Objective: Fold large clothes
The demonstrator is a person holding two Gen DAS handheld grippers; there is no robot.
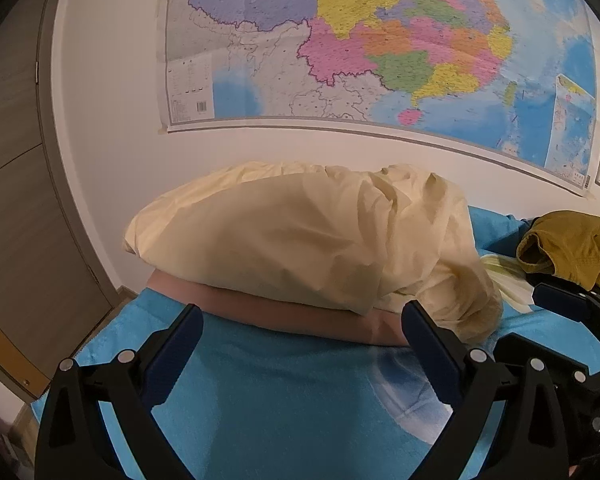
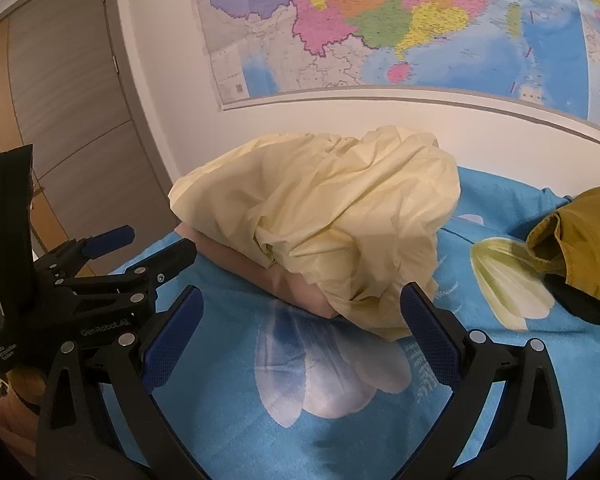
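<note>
- Closest to me, at six o'clock in each wrist view, both pairs of my fingers stand wide apart with nothing between them: the left gripper (image 1: 302, 326) and the right gripper (image 2: 302, 308) hover just over the bedspread (image 1: 268, 400), side by side.
- Under the right gripper the bedspread is a fuzzy turquoise cloth printed with pale flower shapes; it looks soft enough to drag if I scrape it.
- Straight ahead at twelve o'clock lies the pale yellow garment (image 2: 332, 216), thin, crinkled, bunched into a rounded heap on top of a flat pinkish folded cloth (image 1: 284, 308).
- My judgement: the yellow garment is not yet spread, so the step is to find two edges, pinch one layer each, and lift apart evenly. I would keep off the pinkish cloth beneath so it stays folded.
- Out at two o'clock, well apart from the heap, a mustard garment (image 2: 576, 236) lies crumpled, heavier-looking, over something dark.
- Farthest, a large glossy map (image 1: 380, 40) hangs on the white wall, with a grey-brown door (image 2: 72, 120) at ten o'clock.
</note>
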